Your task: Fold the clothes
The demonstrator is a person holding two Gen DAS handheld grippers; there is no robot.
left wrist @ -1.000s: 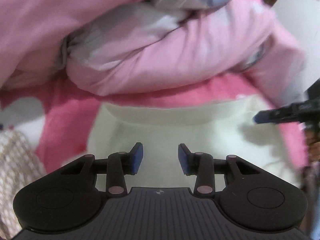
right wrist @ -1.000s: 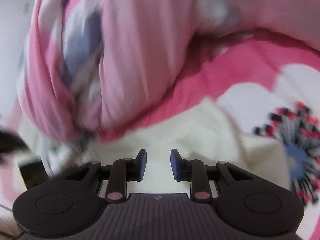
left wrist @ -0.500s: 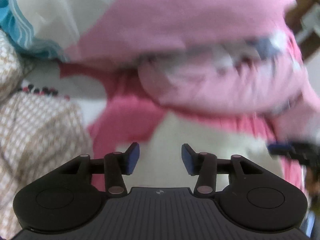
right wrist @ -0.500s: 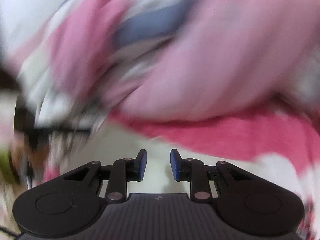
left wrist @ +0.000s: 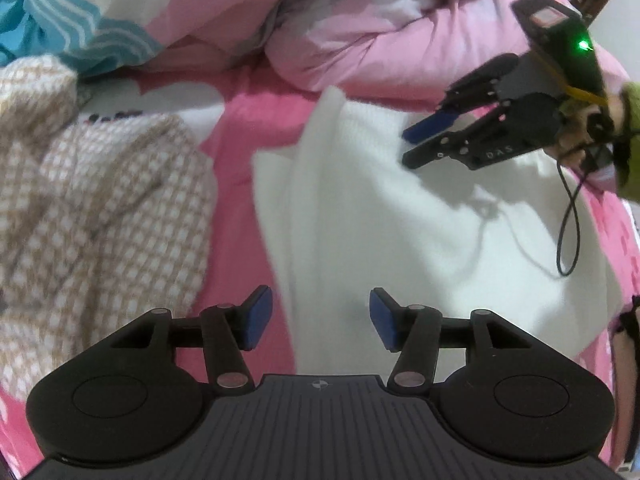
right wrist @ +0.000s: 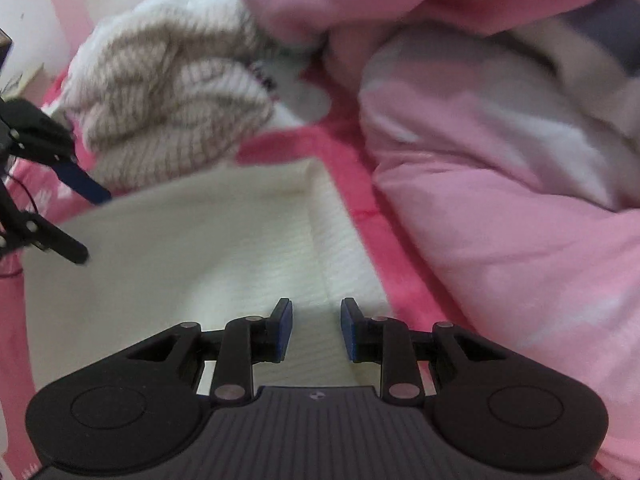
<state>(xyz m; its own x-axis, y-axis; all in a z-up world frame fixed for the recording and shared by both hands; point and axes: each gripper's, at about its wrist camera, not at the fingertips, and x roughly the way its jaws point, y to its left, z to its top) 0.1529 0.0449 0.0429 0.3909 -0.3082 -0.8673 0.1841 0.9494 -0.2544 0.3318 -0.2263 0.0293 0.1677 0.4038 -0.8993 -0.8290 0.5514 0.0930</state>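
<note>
Left wrist view. Left gripper (left wrist: 321, 317): low in the frame, blue-padded fingers spread wide apart, nothing between them; it hovers over the near left edge of the white garment. White garment (left wrist: 420, 224): knit, spread flat on a pink bedsheet (left wrist: 244, 128), with a ribbed band at its far edge. Right gripper (left wrist: 416, 144): reaches in from the upper right, angled down and leftward over the far part of the garment; jaws parted, empty; a green light glows on its body and a black cable (left wrist: 568, 220) loops down from it. The holder's hand (left wrist: 592, 124) is partly visible at the right edge, in a green sleeve. Checked beige-and-white garment (left wrist: 100, 200): crumpled, left of the white one, apart from it. Pink duvet (left wrist: 400, 40): bunched behind.

Right wrist view. Right gripper (right wrist: 316, 330): fingers parted with a moderate gap, empty, over the white garment (right wrist: 192, 256) near its ribbed band. Left gripper (right wrist: 84, 224): enters at the left edge, fingers spread. Checked garment (right wrist: 168, 108): heaped beyond, blurred. Pink duvet (right wrist: 520, 200): fills the right side.
</note>
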